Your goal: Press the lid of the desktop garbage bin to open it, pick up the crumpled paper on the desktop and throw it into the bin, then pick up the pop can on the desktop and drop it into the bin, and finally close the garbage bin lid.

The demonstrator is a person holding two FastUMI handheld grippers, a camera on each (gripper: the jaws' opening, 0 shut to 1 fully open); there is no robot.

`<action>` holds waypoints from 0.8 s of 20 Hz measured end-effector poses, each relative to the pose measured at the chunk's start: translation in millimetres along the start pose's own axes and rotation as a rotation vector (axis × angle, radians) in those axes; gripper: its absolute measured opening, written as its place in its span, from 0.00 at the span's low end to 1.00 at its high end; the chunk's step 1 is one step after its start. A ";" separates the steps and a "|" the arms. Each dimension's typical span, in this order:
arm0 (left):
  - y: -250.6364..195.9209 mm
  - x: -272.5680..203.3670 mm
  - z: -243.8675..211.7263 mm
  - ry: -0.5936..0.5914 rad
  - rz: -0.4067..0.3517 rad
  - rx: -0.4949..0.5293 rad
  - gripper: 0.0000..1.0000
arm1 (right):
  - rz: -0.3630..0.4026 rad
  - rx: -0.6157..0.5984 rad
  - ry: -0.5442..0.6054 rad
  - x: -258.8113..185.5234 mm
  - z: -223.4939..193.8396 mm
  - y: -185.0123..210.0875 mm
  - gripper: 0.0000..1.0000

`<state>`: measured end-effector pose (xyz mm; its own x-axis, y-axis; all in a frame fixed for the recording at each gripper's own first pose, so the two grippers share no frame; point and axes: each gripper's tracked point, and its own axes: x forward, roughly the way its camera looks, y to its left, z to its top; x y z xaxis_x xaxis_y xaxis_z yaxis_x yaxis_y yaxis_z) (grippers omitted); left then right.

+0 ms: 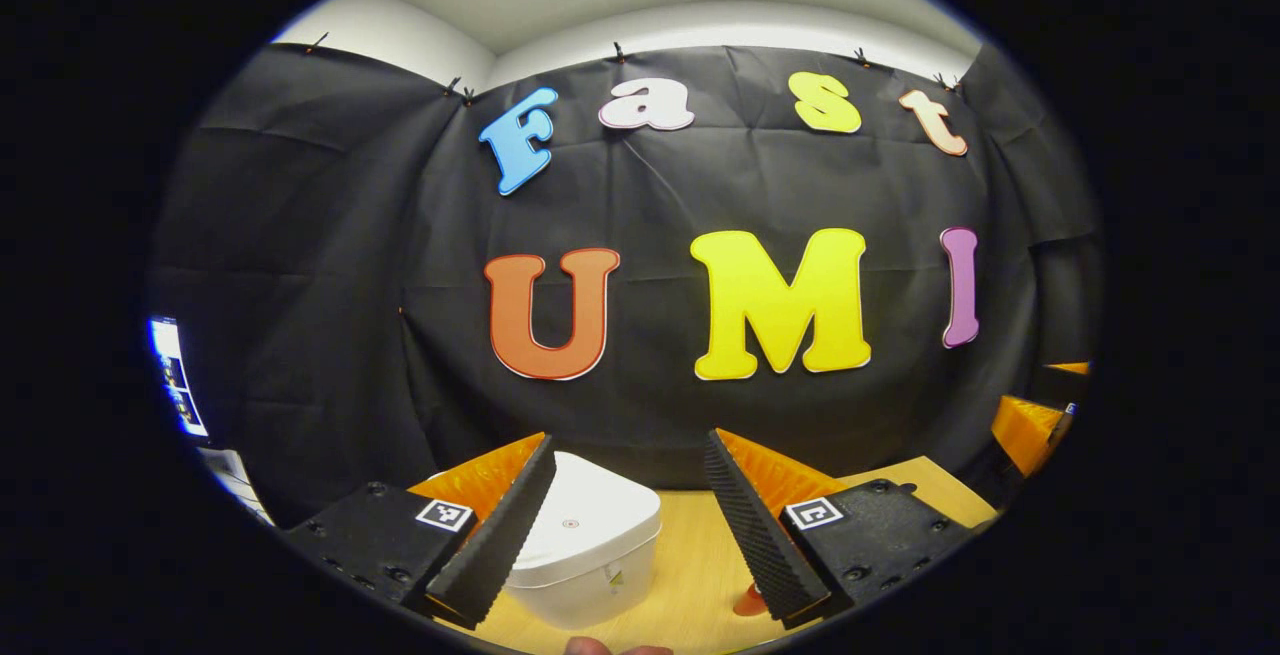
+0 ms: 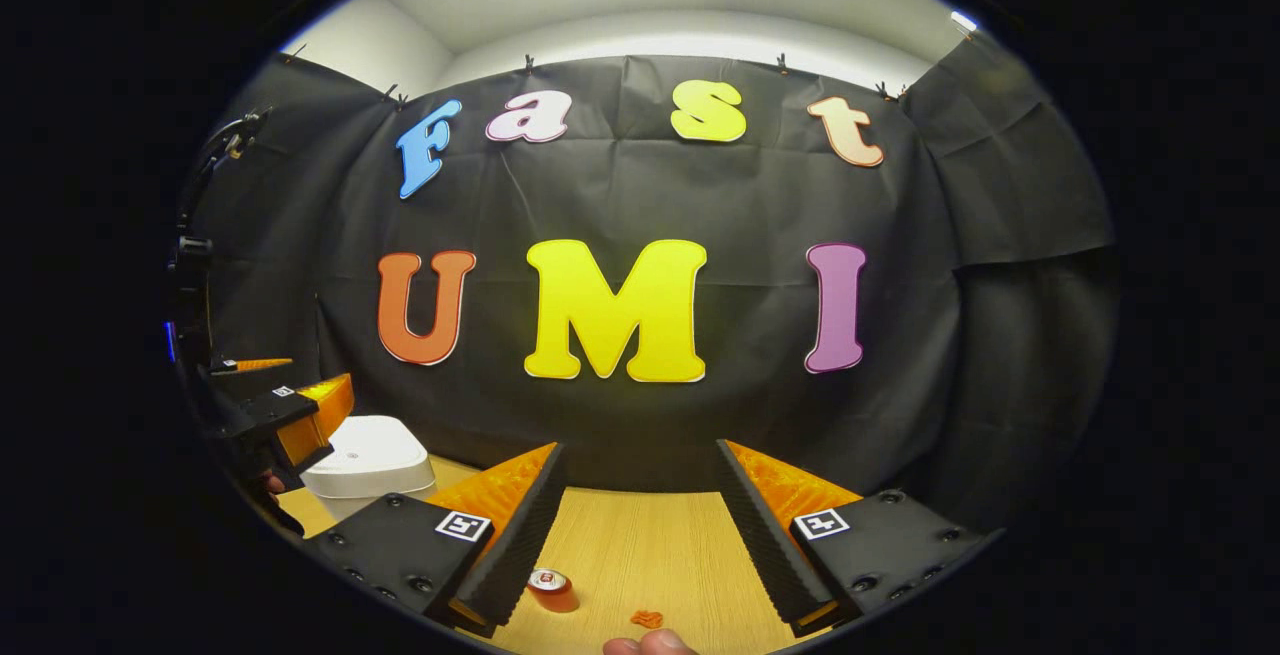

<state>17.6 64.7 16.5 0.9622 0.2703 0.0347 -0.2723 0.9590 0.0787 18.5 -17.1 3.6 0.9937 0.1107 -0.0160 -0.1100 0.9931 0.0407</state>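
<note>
Hovering above the desk (image 1: 690,575): left gripper (image 1: 630,525), jaws spread wide, nothing between them pressed. Bin (image 1: 585,545) lies below and just ahead, partly behind the left finger (image 1: 500,535), apart from both fingers.

Bin: white, rounded-square body, lid (image 1: 590,510) shut, small round mark at the lid's middle, small mark on the front wall. In the right gripper view the bin (image 2: 365,460) sits far left on the desk (image 2: 640,535), just behind the left gripper (image 2: 300,420).

Right gripper (image 2: 635,525): jaws spread wide, holding nothing, raised over bare desk. Can (image 2: 550,590): lies on its side on the desk, just beside the left finger (image 2: 515,545), silver end facing the camera, red-orange body; not touched. In the left gripper view an orange-red bit (image 1: 750,600) shows beside the right finger (image 1: 760,535); what it is cannot be told.

Other items: small orange scrap (image 2: 647,619) on the desk, right of the can, between the fingers' lines. Fingertip of a hand (image 2: 650,644) at the bottom edge. Right gripper (image 1: 1035,425) at the far right edge of the left gripper view. Lit screen (image 1: 178,375) at far left.
</note>
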 end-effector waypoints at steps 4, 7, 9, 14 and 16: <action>14.8 12.9 -3.5 0.015 0.072 -0.007 0.97 | 0.019 -0.010 -0.001 4.0 2.7 -2.2 0.92; 23.1 20.1 -8.9 0.031 0.114 -0.014 0.95 | 0.032 -0.015 0.001 9.2 2.2 -3.0 0.94; 26.1 23.5 -9.4 0.032 0.135 -0.003 0.92 | 0.034 -0.006 0.014 12.7 -2.1 -6.2 0.92; 39.1 37.6 -19.6 0.052 0.207 0.000 0.76 | 0.040 -0.008 0.026 20.8 -5.5 -10.9 0.94; 42.6 42.3 -27.1 0.069 0.227 -0.006 0.69 | 0.046 -0.016 0.024 23.3 -5.0 -11.4 0.94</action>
<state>47.0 119.3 -5.6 0.8746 0.4845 -0.0177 -0.4822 0.8732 0.0707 42.9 -25.6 -2.2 0.9868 0.1573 -0.0385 -0.1563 0.9874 0.0262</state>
